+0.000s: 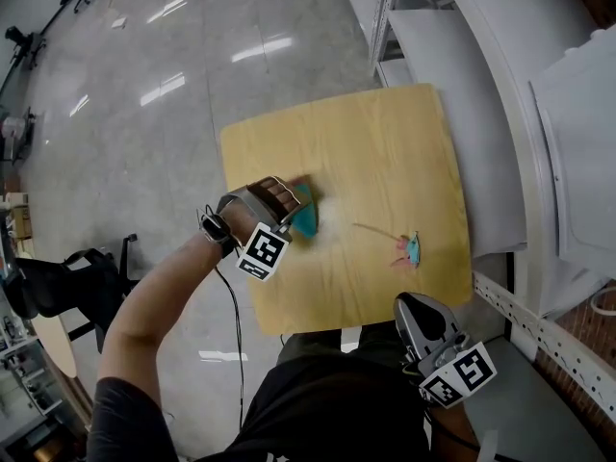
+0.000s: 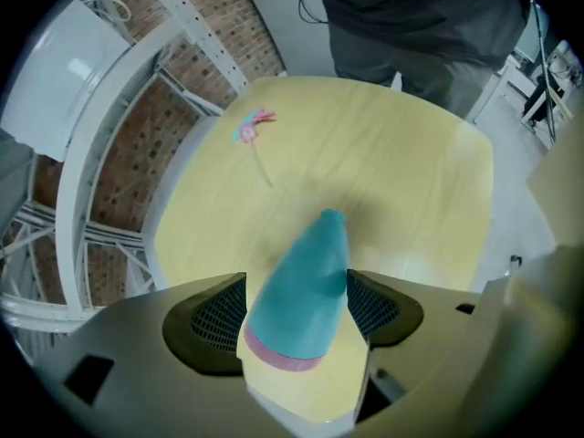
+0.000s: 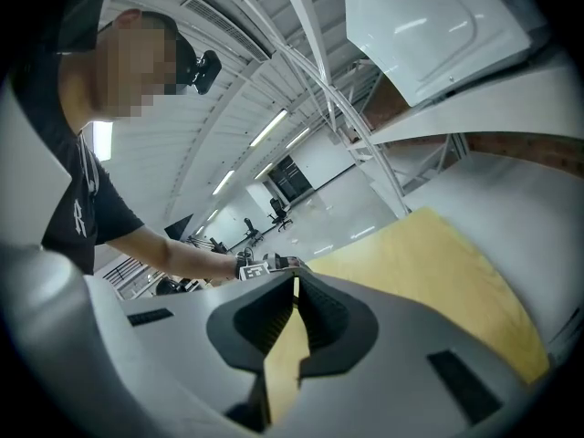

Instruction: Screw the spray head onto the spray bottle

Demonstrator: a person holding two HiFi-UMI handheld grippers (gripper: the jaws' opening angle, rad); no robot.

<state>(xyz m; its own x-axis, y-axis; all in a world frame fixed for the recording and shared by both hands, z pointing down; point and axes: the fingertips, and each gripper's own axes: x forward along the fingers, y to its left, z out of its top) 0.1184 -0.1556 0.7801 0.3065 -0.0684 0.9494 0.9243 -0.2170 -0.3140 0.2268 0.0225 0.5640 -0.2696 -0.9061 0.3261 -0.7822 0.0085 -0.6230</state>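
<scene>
A teal cone-shaped spray bottle (image 2: 306, 286) with a pink band at its wide end lies between the jaws of my left gripper (image 2: 297, 292), its narrow neck pointing away over the table. The jaws stand apart around it and I see no pad pressing on it. In the head view the bottle (image 1: 307, 217) is blurred at the left gripper (image 1: 294, 202). The spray head (image 1: 411, 249), teal and pink with a thin tube, lies alone on the wooden table (image 1: 385, 152); it also shows in the left gripper view as the spray head (image 2: 248, 128). My right gripper (image 1: 416, 308) hangs shut and empty at the table's near edge.
The square wooden table (image 2: 411, 172) stands beside white metal shelving (image 1: 500, 85) on its right. Polished grey floor (image 1: 144, 85) lies to the left and beyond. The person's body is at the table's near edge. The right gripper view looks across the table (image 3: 429, 272) toward my left gripper (image 3: 265, 263).
</scene>
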